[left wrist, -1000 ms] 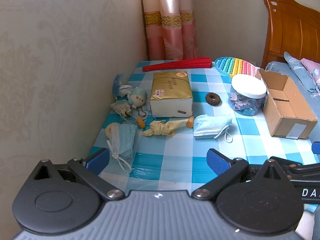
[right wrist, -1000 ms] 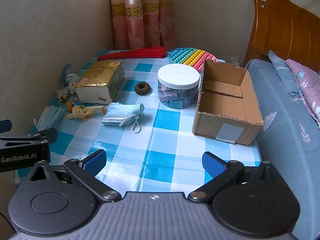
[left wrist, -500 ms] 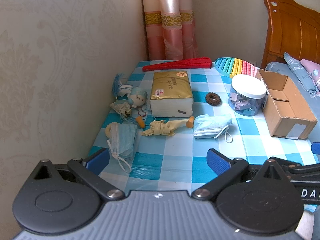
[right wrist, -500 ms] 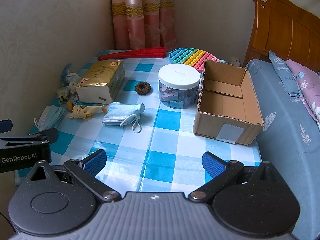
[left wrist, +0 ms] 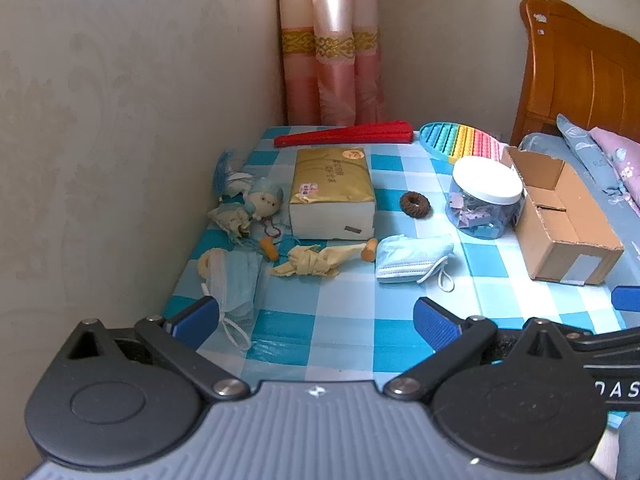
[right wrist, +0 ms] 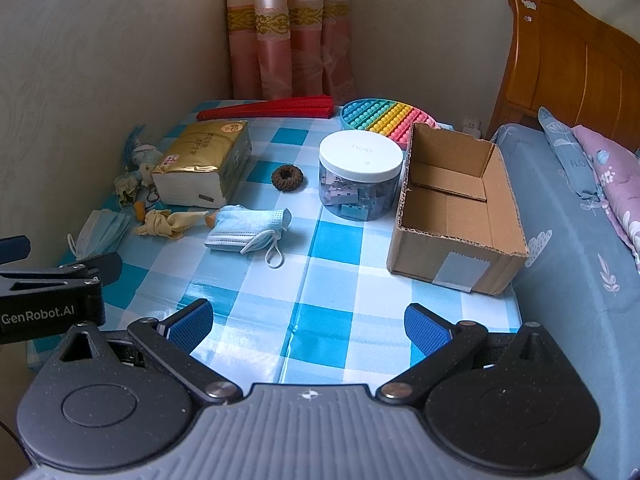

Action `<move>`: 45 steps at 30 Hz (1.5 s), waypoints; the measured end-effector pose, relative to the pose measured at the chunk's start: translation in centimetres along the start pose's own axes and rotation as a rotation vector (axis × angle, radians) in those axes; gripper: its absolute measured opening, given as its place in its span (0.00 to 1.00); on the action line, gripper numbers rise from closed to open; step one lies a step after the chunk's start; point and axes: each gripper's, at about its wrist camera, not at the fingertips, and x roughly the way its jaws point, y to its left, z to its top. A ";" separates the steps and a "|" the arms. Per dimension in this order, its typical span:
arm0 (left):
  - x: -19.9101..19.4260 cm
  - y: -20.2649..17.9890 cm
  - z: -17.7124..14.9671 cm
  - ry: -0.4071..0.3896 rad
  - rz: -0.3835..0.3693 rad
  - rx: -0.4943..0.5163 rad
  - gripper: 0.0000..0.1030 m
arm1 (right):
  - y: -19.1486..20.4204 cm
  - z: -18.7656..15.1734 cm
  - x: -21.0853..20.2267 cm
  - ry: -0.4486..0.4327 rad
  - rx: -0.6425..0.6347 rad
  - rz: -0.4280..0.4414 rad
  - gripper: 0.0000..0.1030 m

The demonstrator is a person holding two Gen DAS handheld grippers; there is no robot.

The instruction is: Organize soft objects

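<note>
On the blue checked table lie a folded blue face mask [left wrist: 412, 258] [right wrist: 248, 230], a second mask [left wrist: 234, 280] [right wrist: 102, 232] at the left edge, a yellow cloth toy [left wrist: 316, 260] [right wrist: 168, 222], a small doll [left wrist: 260, 204] [right wrist: 138, 172], a brown hair tie [left wrist: 415, 204] [right wrist: 287, 176] and a gold tissue pack [left wrist: 332, 192] [right wrist: 202, 164]. An open cardboard box [left wrist: 560, 220] [right wrist: 452, 208] stands at the right. My left gripper [left wrist: 316, 320] is open and empty over the near left edge. My right gripper [right wrist: 308, 322] is open and empty over the near edge.
A white-lidded clear jar [left wrist: 486, 196] [right wrist: 360, 174] stands beside the box. A red folded fan [left wrist: 344, 138] [right wrist: 266, 108] and a rainbow pop toy [left wrist: 464, 144] [right wrist: 384, 114] lie at the back. Walls close the left and back; a bed [right wrist: 580, 240] borders the right.
</note>
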 end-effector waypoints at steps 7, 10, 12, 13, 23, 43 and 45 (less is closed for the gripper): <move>0.5 0.6 -0.5 -0.035 -0.031 0.002 0.99 | 0.2 0.0 0.6 -0.001 -0.027 -0.002 1.00; 1.0 1.0 -1.0 -0.043 -0.037 0.009 1.00 | 0.1 0.1 1.1 0.002 -0.034 0.001 1.00; 1.5 1.4 -1.4 -0.039 -0.036 0.013 0.99 | 0.1 0.1 1.4 0.001 -0.041 0.002 1.00; 1.7 1.5 -1.6 -0.037 -0.037 0.014 0.99 | 0.1 0.1 1.6 0.002 -0.045 0.002 1.00; 4.5 3.6 -3.5 -0.028 -0.002 -0.001 0.99 | 0.9 -0.2 4.3 0.020 -0.116 0.030 1.00; 10.0 4.3 -3.7 0.076 0.080 0.013 0.99 | 2.6 -0.5 11.6 0.134 -0.214 0.146 1.00; 10.5 4.3 -3.7 0.084 0.077 0.005 1.00 | 2.8 -0.4 12.0 0.137 -0.228 0.151 1.00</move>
